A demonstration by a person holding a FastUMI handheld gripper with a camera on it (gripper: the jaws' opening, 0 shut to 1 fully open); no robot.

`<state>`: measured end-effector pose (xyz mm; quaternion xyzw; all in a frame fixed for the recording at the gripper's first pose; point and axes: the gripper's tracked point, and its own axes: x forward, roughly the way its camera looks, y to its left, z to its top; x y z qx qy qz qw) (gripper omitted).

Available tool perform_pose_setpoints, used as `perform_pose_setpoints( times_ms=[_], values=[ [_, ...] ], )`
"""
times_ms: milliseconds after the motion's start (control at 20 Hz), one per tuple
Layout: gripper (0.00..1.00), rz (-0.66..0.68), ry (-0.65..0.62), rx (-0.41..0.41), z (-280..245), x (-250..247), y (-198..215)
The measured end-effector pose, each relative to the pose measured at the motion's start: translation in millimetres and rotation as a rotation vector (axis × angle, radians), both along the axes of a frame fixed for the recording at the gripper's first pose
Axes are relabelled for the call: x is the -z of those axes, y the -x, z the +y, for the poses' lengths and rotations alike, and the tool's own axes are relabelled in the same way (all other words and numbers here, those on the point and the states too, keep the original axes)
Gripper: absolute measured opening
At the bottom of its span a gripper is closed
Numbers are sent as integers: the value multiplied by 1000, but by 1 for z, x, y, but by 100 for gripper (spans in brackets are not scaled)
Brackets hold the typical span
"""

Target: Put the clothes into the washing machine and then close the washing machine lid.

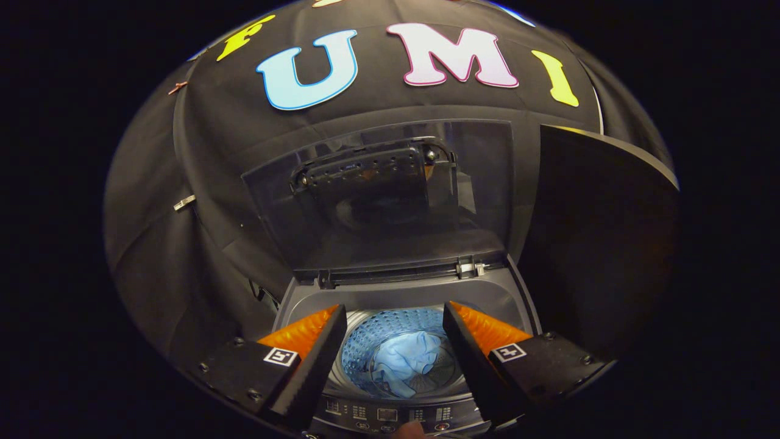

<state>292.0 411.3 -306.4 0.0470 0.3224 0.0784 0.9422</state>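
A top-loading washing machine [402, 291] stands below and just ahead of me, its tinted see-through lid [390, 195] raised upright against the booth wall. Down in the drum [390, 332] lies a crumpled light blue garment [407, 361]. My gripper [395, 317] hovers above the drum mouth, open, with nothing between its fingers. The garment shows through the gap between the two fingers [317, 360]. The control panel [390, 416] runs along the machine's near edge, beneath the fingertips.
A dark flat panel [603, 238] stands to the right of the machine, close to the lid. Black cloth walls hang behind and to the left. A fingertip of a person's hand [409, 430] shows at the control panel's near edge.
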Motion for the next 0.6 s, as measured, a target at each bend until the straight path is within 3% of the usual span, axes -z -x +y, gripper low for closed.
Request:
perform_pose_setpoints(
  times_ms=[300,600],
  values=[
    [99,-97,-9,7,-7,-32,-3],
    [99,-285,-2,-49,-7,-98,-6]
  ],
)
